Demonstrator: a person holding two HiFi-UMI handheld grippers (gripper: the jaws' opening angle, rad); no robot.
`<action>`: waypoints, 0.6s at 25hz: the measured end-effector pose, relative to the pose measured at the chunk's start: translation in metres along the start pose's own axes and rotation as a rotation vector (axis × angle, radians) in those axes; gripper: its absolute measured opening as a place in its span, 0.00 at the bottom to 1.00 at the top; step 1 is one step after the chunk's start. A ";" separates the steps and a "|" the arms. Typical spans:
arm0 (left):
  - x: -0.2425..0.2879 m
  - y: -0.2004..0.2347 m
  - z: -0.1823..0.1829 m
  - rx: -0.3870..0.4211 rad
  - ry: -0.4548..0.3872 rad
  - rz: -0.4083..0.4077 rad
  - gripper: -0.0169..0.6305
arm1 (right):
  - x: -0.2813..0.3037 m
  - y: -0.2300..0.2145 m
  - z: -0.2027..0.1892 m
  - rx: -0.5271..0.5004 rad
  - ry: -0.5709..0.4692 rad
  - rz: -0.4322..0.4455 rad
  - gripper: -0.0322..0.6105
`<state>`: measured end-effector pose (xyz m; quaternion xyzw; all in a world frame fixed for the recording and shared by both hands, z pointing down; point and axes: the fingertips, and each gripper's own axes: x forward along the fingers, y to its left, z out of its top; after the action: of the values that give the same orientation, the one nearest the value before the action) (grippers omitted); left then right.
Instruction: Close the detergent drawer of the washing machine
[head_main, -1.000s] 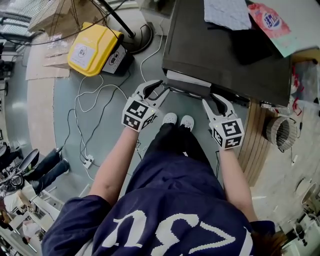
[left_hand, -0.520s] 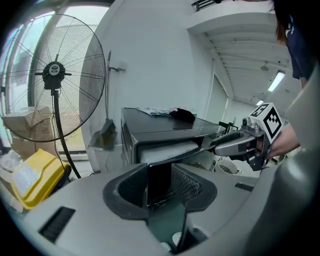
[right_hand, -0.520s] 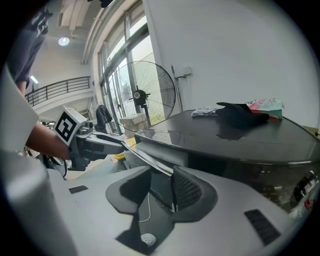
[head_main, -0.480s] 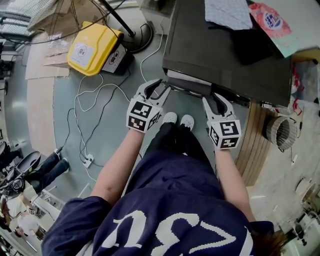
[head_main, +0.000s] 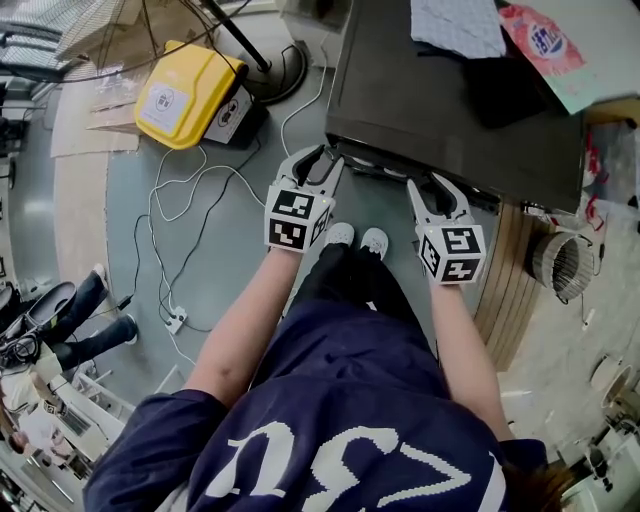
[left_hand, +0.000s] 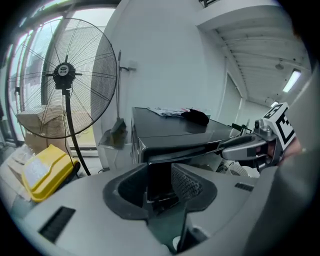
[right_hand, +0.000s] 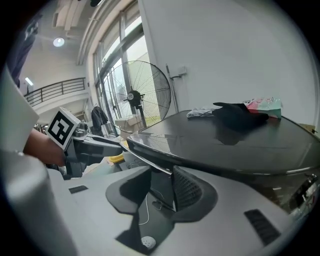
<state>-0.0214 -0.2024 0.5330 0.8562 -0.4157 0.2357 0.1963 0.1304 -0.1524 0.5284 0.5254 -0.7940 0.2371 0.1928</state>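
Observation:
The dark washing machine (head_main: 450, 100) fills the upper right of the head view. Its detergent drawer (head_main: 385, 168) shows only as a thin strip along the front edge, nearly flush. My left gripper (head_main: 322, 160) is open, with its fingertips at the machine's front left corner. My right gripper (head_main: 437, 185) is open at the front edge further right, and its jaws have just been opening a little with nothing pressed between them. In the left gripper view the dark front panel (left_hand: 160, 175) stands in the gap of the jaws. The right gripper view looks along the machine's glossy top (right_hand: 225, 140).
A yellow case (head_main: 185, 95) and white cables (head_main: 180, 250) lie on the floor to the left. A standing fan (left_hand: 65, 75) is beside the machine. Cloth (head_main: 455, 25) and a packet (head_main: 540, 40) lie on the machine's top. A wicker basket (head_main: 560, 265) sits at the right.
The drawer, which stuck out with its pale top showing, has slid into the machine. Both grippers moved forward with it toward the front edge, and the left one rolled a little.

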 end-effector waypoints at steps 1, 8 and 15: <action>0.000 0.000 0.000 -0.002 -0.004 0.002 0.27 | 0.000 0.000 0.000 -0.001 -0.005 -0.002 0.28; 0.002 0.000 0.003 0.010 -0.012 0.010 0.27 | 0.000 -0.003 0.001 0.025 -0.013 -0.035 0.29; 0.002 0.001 0.001 0.027 -0.023 0.054 0.27 | -0.007 -0.009 -0.007 0.122 -0.032 -0.079 0.24</action>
<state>-0.0206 -0.2043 0.5335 0.8499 -0.4377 0.2368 0.1734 0.1417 -0.1458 0.5316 0.5709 -0.7597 0.2688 0.1570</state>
